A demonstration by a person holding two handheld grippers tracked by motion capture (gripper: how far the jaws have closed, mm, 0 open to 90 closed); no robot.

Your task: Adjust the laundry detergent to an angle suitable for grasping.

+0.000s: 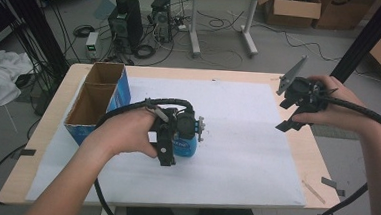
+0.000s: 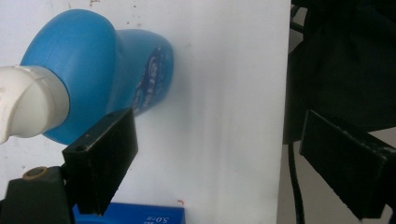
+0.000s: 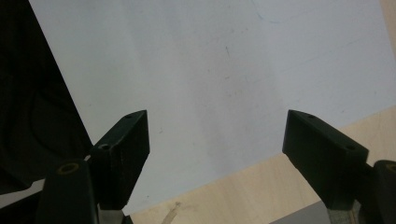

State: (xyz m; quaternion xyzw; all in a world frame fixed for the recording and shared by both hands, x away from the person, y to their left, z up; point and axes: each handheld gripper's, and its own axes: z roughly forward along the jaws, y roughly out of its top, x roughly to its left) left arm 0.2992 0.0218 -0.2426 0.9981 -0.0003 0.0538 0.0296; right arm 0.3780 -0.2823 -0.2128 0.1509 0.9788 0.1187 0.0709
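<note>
The blue bottle (image 1: 185, 146) stands on the white sheet (image 1: 236, 140) on the tabletop, just beside the blue box (image 1: 96, 101). The left gripper (image 2: 219, 158) hangs over the bottle with jaws spread wide, the bottle off to one side. To grab well, slide over until the bottle sits between them; the right gripper (image 3: 217, 154), far from the bottle, is spread and empty.
</note>
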